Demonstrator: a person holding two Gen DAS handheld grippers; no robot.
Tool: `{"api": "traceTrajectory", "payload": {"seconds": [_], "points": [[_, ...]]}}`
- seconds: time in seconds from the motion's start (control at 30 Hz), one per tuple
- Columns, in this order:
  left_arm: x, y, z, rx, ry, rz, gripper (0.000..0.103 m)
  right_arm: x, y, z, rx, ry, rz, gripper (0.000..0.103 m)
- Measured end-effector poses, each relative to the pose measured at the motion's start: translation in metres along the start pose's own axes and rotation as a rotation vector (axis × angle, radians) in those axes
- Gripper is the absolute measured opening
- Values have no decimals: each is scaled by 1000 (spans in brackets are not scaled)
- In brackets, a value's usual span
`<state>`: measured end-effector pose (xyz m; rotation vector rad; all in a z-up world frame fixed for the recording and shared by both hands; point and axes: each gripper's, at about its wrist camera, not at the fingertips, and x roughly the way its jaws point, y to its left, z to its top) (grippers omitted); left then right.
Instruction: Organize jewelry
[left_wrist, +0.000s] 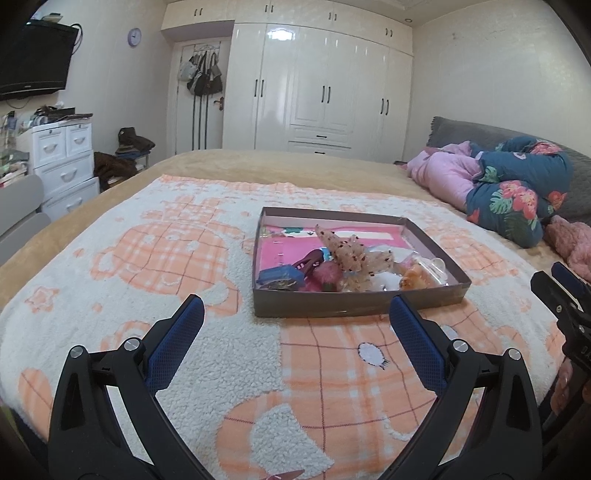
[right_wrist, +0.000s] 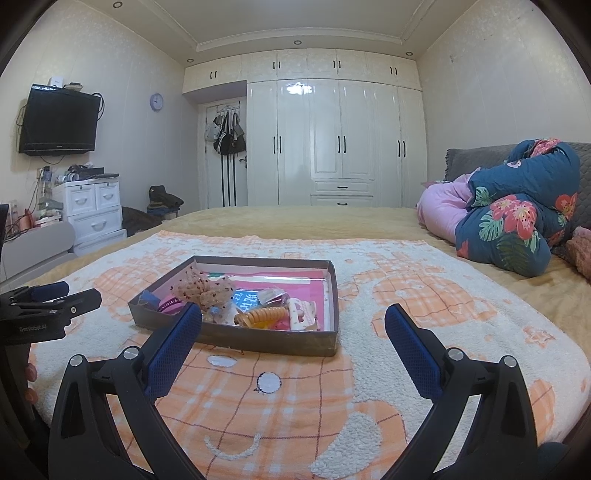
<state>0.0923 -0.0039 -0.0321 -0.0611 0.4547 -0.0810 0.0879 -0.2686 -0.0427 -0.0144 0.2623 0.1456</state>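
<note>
The box (left_wrist: 354, 306) is a shallow, dark-walled cardboard tray with a pink lining; it sits on the blanket (left_wrist: 155, 258) spread over the bed (right_wrist: 303, 218), just ahead of both grippers; its contents are heaped toward the near wall, the far half mostly bare. The pieces look light and small, so none should resist a lift; the trouble is likely to be tangling and slipping rather than weight. The bow (right_wrist: 207, 290), sheer beige with dark red dots, is soft and will crush flat under the pads; best taken at its knotted middle, where the fabric bunches. The orange clip (right_wrist: 264, 315) is stiff, ribbed plastic, probably slick; a pinch across its narrow body should hold better than one on the curved teeth. The clear clip (left_wrist: 436, 267) lies at the box's right end in the left view, hard and glossy, apt to squirt out of a shallow grip. The dark red clip (left_wrist: 308, 260) and a blue piece (left_wrist: 277, 277) lie at the left end; a fluffy pink ball (left_wrist: 327, 278) sits between them and the bow, soft and easy to pinch.

The left gripper (left_wrist: 295, 325) is spread wide and holds nothing; the right gripper (right_wrist: 293, 328) is likewise spread wide and bare; both hover short of the box's near wall, not touching it.
</note>
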Motion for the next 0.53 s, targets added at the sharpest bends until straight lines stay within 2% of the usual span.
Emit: {"api": "traceTrajectory", "payload": {"seconds": [0.17,0.23,0.3,0.4,0.47,0.53], "points": [[-5,-1,5,-1,-23,-20,92,2,-5,-1,20,5,-20,97],[-5,3,8,-14,-25,-5,92,7,-13,0,59,27,-29,97],[2,16,14,-44,-11,17,92,15,-27,3,101,45,-75,97],[31,56,28,-87,57,112,92,55,-69,14,144,163,-205,97],[58,97,38,-139,106,213,92,94,-106,18,142,273,-355,97],[87,138,44,-196,164,268,92,140,-153,16,111,386,-493,97]]}}
